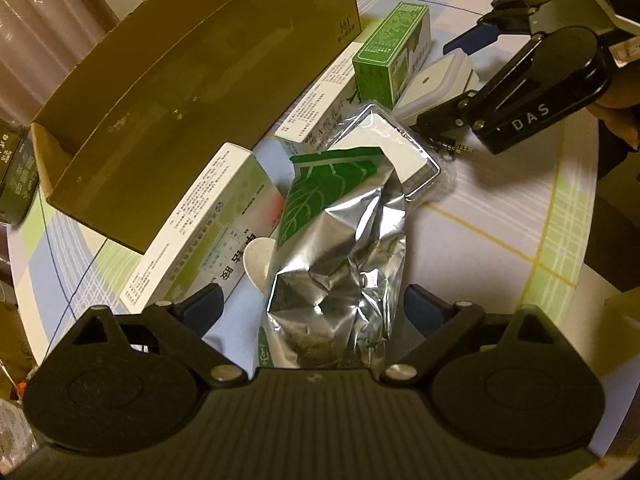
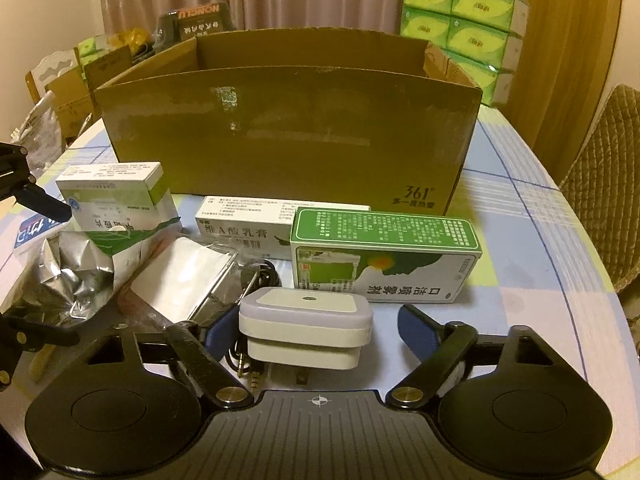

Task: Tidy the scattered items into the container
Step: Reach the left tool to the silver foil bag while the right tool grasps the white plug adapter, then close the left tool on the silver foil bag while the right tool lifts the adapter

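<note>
The open cardboard box [image 2: 288, 140] stands at the back of the round table. In the left wrist view a crumpled silver and green foil bag [image 1: 340, 248] lies between the fingers of my left gripper [image 1: 312, 304], which is open with gaps on both sides. My right gripper [image 2: 318, 330] straddles a white plug adapter [image 2: 304, 320]; a gap shows at the right finger, so it is open. A green box [image 2: 384, 256], a long white ointment box [image 2: 248, 228], a white and green box [image 2: 116, 196] and a clear packet [image 2: 188, 276] lie in front of the cardboard box.
A black cable with jack plugs [image 2: 252, 368] lies under the adapter. A small white scoop [image 1: 260, 260] sits beside the foil bag. Stacked green tissue packs [image 2: 460, 20] and other cartons stand behind the table. A chair [image 2: 600, 184] is at the right edge.
</note>
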Demonstrator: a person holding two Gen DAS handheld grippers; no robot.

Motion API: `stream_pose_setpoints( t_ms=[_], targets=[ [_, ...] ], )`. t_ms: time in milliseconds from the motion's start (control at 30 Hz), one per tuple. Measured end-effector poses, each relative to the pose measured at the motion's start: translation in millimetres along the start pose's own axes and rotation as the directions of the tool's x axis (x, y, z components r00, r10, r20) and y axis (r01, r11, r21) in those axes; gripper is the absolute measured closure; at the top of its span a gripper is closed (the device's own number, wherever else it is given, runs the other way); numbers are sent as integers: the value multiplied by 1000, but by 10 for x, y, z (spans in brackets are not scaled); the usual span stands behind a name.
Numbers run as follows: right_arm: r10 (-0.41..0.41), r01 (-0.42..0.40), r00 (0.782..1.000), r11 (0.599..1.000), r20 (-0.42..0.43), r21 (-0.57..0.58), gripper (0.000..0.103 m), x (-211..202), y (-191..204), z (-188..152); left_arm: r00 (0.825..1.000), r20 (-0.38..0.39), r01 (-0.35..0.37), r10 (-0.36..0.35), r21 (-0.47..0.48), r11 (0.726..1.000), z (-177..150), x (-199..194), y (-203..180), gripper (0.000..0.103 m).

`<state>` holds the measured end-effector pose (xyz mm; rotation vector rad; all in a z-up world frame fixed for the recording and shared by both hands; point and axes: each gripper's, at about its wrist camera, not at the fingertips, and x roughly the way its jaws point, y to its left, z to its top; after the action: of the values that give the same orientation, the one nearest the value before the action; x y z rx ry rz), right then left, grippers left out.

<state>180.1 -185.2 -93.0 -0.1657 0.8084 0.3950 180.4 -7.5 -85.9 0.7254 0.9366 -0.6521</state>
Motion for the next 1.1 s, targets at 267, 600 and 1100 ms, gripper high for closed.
stream_pose_setpoints(
  t_ms=[267, 600, 1100],
  targets=[
    [8, -8, 1000, 1000, 2, -9, 40, 11, 13, 8, 1000, -10, 21, -21, -14, 1000, 30, 104, 46, 12],
    [-7, 7, 1000, 1000, -4, 17, 40, -58, -94, -34, 999, -19, 30, -30, -3, 1000, 103, 209, 88, 16],
    [-7, 8, 1000, 999, -8, 35, 40, -148, -192, -86, 999, -33, 40, -41, -28, 999, 166, 354, 134, 48]
  ],
)
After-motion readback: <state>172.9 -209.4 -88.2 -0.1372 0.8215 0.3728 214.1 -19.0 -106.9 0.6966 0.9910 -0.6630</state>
